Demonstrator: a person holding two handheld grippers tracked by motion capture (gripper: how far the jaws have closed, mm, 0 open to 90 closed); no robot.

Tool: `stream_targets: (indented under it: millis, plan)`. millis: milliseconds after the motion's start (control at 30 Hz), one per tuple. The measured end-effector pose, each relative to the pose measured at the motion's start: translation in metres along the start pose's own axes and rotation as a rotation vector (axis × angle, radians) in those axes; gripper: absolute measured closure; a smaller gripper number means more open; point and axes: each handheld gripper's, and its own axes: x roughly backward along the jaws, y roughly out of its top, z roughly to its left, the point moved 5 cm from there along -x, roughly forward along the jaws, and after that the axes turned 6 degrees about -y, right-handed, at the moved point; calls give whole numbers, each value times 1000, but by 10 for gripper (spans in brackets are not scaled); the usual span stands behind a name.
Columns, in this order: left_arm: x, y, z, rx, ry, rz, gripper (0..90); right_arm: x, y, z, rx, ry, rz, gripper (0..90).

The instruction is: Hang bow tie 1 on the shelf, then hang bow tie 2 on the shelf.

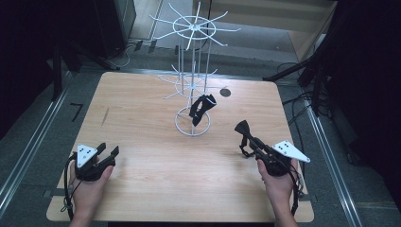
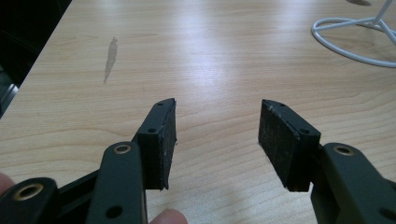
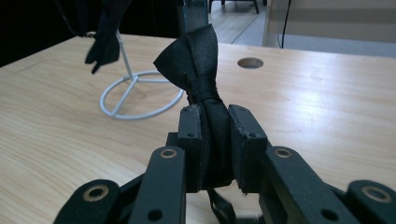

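A black bow tie [image 3: 198, 70] is pinched between the jaws of my right gripper [image 3: 215, 116], one wing sticking up past the tips; from above the bow tie [image 1: 243, 128] juts out over the table's right half, ahead of the right gripper [image 1: 252, 141]. A white wire display rack [image 1: 193, 75] stands at the table's middle back, with a second black bow tie [image 1: 202, 107] hanging from a lower arm. That hanging tie [image 3: 105, 44] and the rack's ring base [image 3: 140, 95] lie ahead and left of my right jaws. My left gripper [image 1: 107, 152] [image 2: 217, 135] rests open at front left, nothing between its pads.
The wooden table [image 1: 142, 156] has a round cable hole [image 1: 225, 92] at the back right and a dark streak [image 1: 105, 116] at the left. Black stands and cables flank the table on the floor.
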Motion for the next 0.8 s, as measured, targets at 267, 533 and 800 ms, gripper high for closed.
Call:
stream_targets:
  millis: [267,533,800]
  plan:
    - [0,0,0,15,-7,-5,479,-7,20,7,-16,12,-50,768]
    - [1,0,0,15,-10,-3,479,-16,38,16,-12,19,-85,768]
    - [2,-1,0,15,-15,-7,478,-21,55,22,-2,36,-111,768]
